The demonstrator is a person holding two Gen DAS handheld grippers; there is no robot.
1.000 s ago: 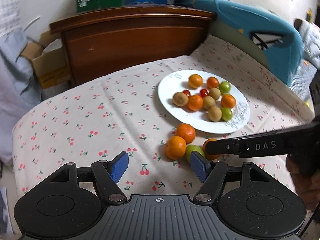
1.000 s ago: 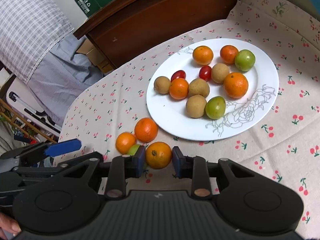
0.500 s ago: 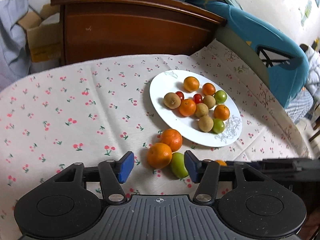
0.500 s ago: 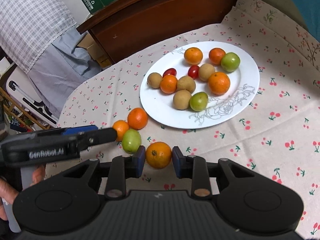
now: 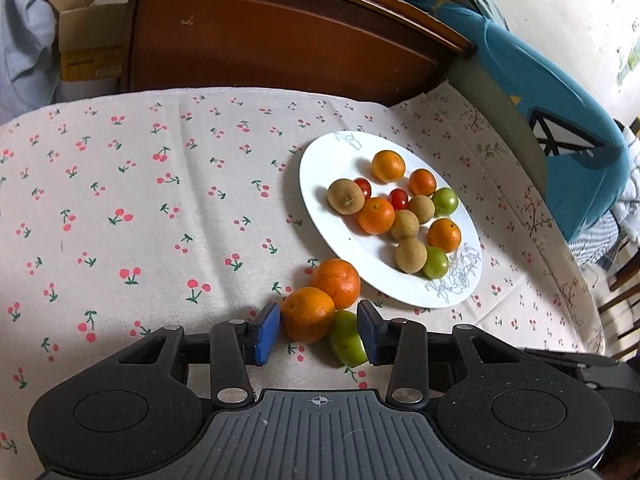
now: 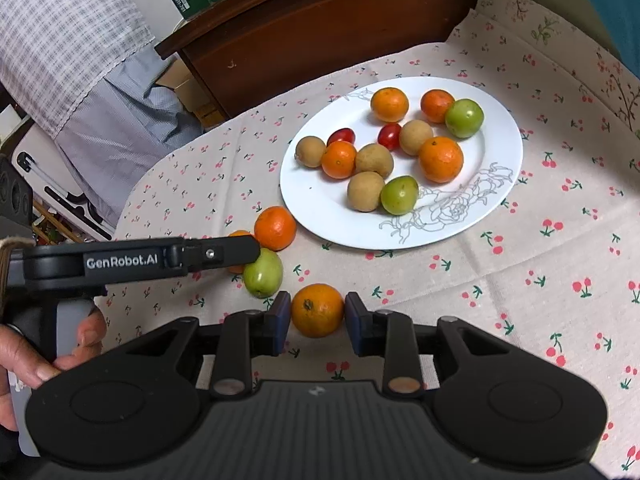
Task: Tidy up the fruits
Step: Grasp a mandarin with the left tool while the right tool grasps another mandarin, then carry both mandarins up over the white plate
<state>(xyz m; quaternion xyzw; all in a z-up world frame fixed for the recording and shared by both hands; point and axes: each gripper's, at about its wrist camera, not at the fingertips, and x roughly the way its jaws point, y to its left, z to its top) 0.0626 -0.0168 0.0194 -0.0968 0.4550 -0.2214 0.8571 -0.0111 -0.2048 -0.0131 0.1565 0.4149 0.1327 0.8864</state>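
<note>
A white plate [image 5: 320, 200] [image 6: 312, 192] holds several oranges, brown fruits, green fruits and two cherry tomatoes. Loose fruit lies on the cherry-print cloth in front of it. My left gripper [image 5: 318, 326] is closing: one orange [image 5: 308, 314] sits between its blue pads, the left pad at its side. The right pad overlaps a green fruit [image 5: 346, 338] [image 6: 263, 274]. Another orange [image 5: 338, 282] [image 6: 275, 227] lies just beyond. My right gripper [image 6: 317, 314] is shut on a separate orange [image 6: 317, 310] low over the cloth.
A dark wooden headboard [image 5: 280, 40] rises behind the table. A blue chair [image 5: 560, 100] stands at the right edge. The left gripper's finger [image 6: 216, 252] and a person's hand [image 6: 48, 356] reach in from the left of the right wrist view.
My left gripper rolled, came closer to the loose fruit and narrowed its jaws around the orange. The right gripper kept its grip on its orange and stayed put.
</note>
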